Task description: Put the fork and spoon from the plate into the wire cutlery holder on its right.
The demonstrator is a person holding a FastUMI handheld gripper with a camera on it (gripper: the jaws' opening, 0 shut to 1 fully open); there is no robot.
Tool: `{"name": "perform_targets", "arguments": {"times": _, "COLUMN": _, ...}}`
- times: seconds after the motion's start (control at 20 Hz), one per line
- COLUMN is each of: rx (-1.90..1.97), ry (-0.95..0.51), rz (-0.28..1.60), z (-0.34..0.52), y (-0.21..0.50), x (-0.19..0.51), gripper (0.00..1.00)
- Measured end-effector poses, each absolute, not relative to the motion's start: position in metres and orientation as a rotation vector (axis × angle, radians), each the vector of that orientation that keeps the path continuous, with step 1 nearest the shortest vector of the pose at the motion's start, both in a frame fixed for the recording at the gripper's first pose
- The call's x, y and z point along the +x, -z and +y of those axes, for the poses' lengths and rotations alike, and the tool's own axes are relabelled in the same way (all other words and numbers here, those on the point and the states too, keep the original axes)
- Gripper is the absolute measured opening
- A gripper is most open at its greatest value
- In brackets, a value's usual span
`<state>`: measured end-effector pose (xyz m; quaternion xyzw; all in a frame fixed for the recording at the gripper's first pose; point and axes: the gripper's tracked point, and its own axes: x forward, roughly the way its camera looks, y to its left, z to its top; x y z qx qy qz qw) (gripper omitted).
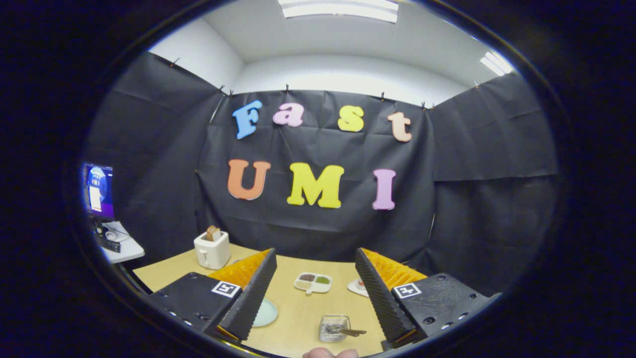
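Observation:
My gripper (315,271) is open, its two ridged black and orange fingers spread wide above the wooden table (303,308), with nothing between them. Below and between the fingers stands the small wire cutlery holder (334,327), seen from above, with cutlery (348,330) resting in it and handles poking out to its right. A pale green plate (265,313) lies to the holder's left, partly hidden behind my left finger (251,293); no cutlery is visible on the part that shows.
A white toaster (212,249) with bread in it stands at the table's far left. A white divided dish (313,282) with dark and green contents sits mid-table, a small white item (358,286) to its right. A fingertip (330,353) shows at the near edge. A monitor (98,191) stands far left.

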<state>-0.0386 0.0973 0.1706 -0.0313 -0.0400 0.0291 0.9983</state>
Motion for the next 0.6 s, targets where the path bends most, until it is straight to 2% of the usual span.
{"name": "perform_targets", "arguments": {"times": 0.2, "rx": 0.047, "ry": -0.018, "rz": -0.185, "z": 0.098, "y": -0.137, "x": -0.054, "gripper": 0.96}}
{"name": "perform_targets", "arguments": {"times": 0.45, "rx": -0.102, "ry": 0.1, "rz": -0.279, "z": 0.088, "y": -0.122, "x": -0.06, "gripper": 0.95}}
{"name": "perform_targets", "arguments": {"times": 0.6, "rx": -0.112, "ry": 0.084, "rz": -0.326, "z": 0.103, "y": -0.117, "x": -0.076, "gripper": 0.95}}
